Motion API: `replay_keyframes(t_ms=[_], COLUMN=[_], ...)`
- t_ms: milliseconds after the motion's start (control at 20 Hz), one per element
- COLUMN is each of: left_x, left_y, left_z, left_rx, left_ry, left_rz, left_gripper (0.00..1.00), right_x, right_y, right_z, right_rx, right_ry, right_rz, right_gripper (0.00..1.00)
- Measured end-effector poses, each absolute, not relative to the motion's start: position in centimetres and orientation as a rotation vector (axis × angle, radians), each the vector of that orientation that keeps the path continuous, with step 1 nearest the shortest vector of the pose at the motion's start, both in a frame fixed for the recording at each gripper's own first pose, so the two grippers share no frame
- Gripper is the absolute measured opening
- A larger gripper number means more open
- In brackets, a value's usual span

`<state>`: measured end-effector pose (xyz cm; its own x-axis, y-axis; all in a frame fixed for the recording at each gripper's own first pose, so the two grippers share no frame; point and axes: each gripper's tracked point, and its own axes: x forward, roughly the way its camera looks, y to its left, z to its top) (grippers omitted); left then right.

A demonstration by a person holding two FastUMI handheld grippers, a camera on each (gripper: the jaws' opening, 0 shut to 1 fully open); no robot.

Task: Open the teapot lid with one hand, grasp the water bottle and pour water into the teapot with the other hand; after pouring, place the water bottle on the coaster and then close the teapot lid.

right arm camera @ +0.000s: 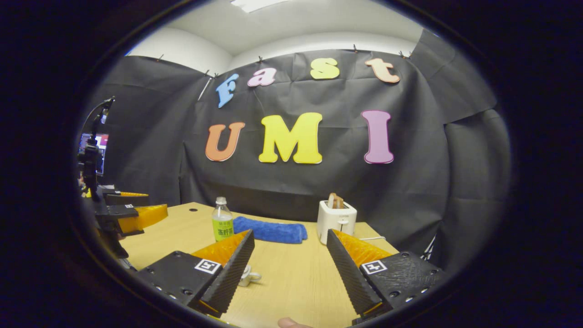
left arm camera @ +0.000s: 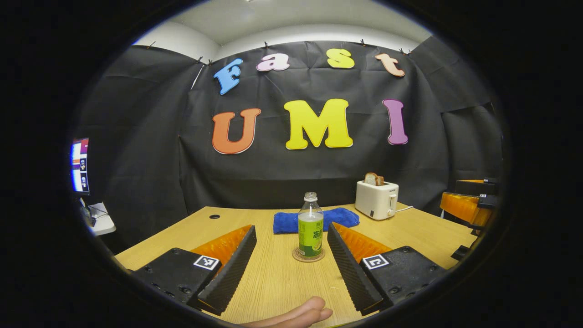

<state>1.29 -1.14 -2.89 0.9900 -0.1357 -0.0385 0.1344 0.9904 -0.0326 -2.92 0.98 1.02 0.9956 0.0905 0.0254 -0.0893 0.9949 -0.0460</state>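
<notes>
Left hand-held gripper (left arm camera: 291,269) wide open, empty, aimed at water bottle (left arm camera: 310,226) upright on coaster (left arm camera: 309,255), mid desk (left arm camera: 282,282) | my right hand-held gripper (right arm camera: 289,269) open too | bottle prob light, thin plastic, slick label; I'd grip mid-body, gently.

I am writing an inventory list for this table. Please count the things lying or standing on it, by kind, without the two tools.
Water bottle: 1
Coaster, under the bottle: 1
Blue towel: 1
Toaster, with bread in it: 1
White item, mostly hidden, kind unclear: 1
Total: 5
</notes>
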Motion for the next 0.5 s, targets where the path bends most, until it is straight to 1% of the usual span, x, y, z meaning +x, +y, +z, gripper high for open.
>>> replay_keyframes(t_ms=[50, 100, 150, 200, 250, 500], left_x=[1.31, 1.35, 1.42, 1.52, 1.56, 1.24], left_y=[-1.25, -1.3, -1.42, -1.51, -1.53, -1.28], left_z=[-2.98, -3.0, -3.11, -3.22, -3.32, -3.7], left_rx=[-0.03, -0.03, -0.03, -0.026, -0.018, 0.009], left_ry=[0.041, 0.041, 0.043, 0.047, 0.049, 0.053], left_rz=[-0.137, -0.138, -0.14, -0.141, -0.138, -0.134], left_gripper=[0.98, 0.98, 0.98, 0.98, 0.98, 0.98], right_x=[-2.79, -2.7, -2.55, -2.55, -2.55, -2.22], right_y=[1.02, 1.02, 1.07, 1.02, 1.0, 0.46], right_z=[0.84, 0.76, 0.58, 0.47, 0.45, 0.43], right_rx=[-0.045, -0.045, -0.045, -0.043, -0.041, -0.04], right_ry=[-0.026, -0.024, -0.019, -0.015, -0.015, -0.014], right_rz=[0.089, 0.09, 0.09, 0.09, 0.09, 0.083], right_gripper=[0.97, 0.96, 0.97, 0.96, 0.97, 0.96])
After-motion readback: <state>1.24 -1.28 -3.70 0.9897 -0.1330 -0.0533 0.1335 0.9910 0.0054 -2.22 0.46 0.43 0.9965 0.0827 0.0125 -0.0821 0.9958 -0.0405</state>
